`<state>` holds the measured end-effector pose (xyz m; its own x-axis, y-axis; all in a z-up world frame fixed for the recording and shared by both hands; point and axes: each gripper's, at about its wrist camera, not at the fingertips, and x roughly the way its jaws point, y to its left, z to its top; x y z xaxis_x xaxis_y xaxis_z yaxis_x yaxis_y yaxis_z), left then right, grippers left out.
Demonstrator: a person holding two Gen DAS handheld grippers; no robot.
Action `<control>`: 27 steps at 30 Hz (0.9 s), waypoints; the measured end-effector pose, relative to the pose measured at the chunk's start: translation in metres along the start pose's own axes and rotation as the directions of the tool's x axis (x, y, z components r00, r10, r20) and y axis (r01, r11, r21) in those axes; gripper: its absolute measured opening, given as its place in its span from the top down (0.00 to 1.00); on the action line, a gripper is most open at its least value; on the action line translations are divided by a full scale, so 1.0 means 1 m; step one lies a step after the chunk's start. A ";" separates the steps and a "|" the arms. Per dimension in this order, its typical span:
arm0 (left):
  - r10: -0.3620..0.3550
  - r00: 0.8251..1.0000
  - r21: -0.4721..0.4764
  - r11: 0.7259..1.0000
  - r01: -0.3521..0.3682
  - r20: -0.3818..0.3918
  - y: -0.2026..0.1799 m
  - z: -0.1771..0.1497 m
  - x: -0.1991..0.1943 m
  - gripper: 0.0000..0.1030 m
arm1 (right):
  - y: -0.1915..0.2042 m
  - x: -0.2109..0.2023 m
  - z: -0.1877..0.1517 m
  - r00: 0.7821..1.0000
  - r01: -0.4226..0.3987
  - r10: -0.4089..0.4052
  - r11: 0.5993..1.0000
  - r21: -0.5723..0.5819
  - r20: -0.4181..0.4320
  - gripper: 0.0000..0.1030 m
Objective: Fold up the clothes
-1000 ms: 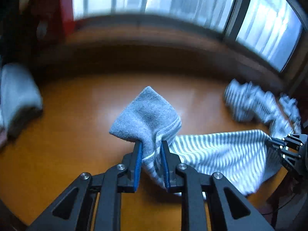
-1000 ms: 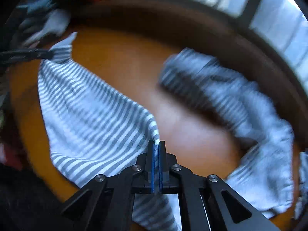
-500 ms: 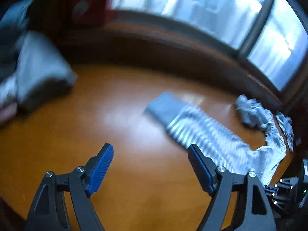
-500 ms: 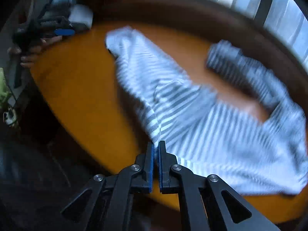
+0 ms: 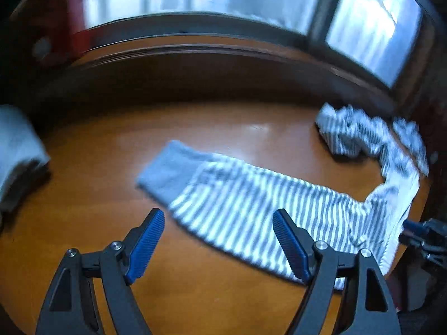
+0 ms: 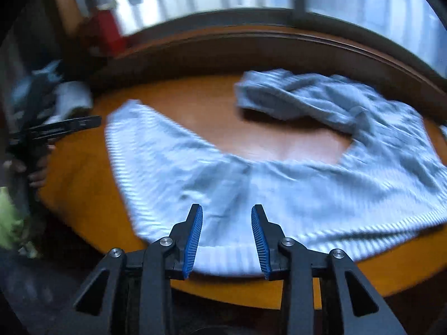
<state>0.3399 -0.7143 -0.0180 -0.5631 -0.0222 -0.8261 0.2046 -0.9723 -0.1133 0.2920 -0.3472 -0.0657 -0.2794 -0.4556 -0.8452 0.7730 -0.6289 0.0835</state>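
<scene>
Glossy orange-brown wooden table [image 5: 223, 128], striped garment [image 5: 251, 203], window [image 5: 371, 25] behind

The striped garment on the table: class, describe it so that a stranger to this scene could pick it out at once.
Start at the orange wooden table below the window. Spread across its middle lies the striped garment, grey and white. Unlike the plain pale folded cloth at the table's left edge, it is striped and ends in a plain grey cuff.
</scene>
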 end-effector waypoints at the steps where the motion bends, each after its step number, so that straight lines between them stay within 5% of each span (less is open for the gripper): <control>1: 0.007 1.000 0.031 1.000 -0.006 -0.011 -0.010 0.003 0.007 0.24 | -0.003 0.003 -0.003 0.999 0.041 -0.041 0.999 0.018 -0.004 0.65; 7: 0.048 0.998 0.115 0.992 -0.042 -0.052 -0.028 0.015 0.039 0.24 | -0.031 0.013 -0.021 0.988 0.154 -0.150 0.981 0.116 -0.044 0.64; 15: 0.157 0.982 0.095 0.985 -0.147 -0.105 -0.017 0.012 0.062 0.22 | -0.029 0.019 -0.026 0.988 0.150 -0.146 0.983 0.104 -0.049 0.65; 27: 0.251 0.942 -0.178 0.940 -0.292 -0.221 0.057 -0.051 0.010 0.20 | -0.021 0.017 -0.025 0.998 0.059 -0.059 0.997 0.053 -0.013 0.64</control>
<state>0.3870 -0.7579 -0.0612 -0.3022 -0.2135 -0.9290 0.4988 -0.8659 0.0367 0.2849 -0.3257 -0.0955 -0.3168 -0.4096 -0.8555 0.7235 -0.6876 0.0613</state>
